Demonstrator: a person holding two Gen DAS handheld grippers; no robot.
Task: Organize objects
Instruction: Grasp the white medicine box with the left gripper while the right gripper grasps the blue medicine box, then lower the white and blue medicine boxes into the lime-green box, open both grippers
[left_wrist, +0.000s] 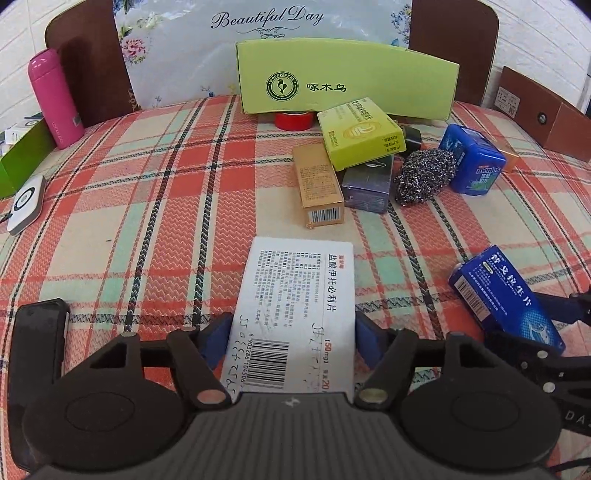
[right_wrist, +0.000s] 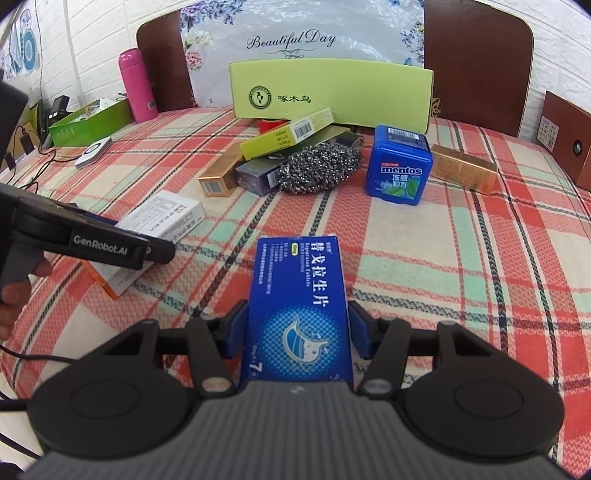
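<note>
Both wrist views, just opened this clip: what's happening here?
A person works at a plaid-covered table with a handheld tool in each hand. The left tool is shut on a white medicine box; the right tool is shut on a blue medicine box. Beyond them lies a jumble: a yellow-green box, a steel scourer, a Mentos tub, and an upright green carton behind.
</note>
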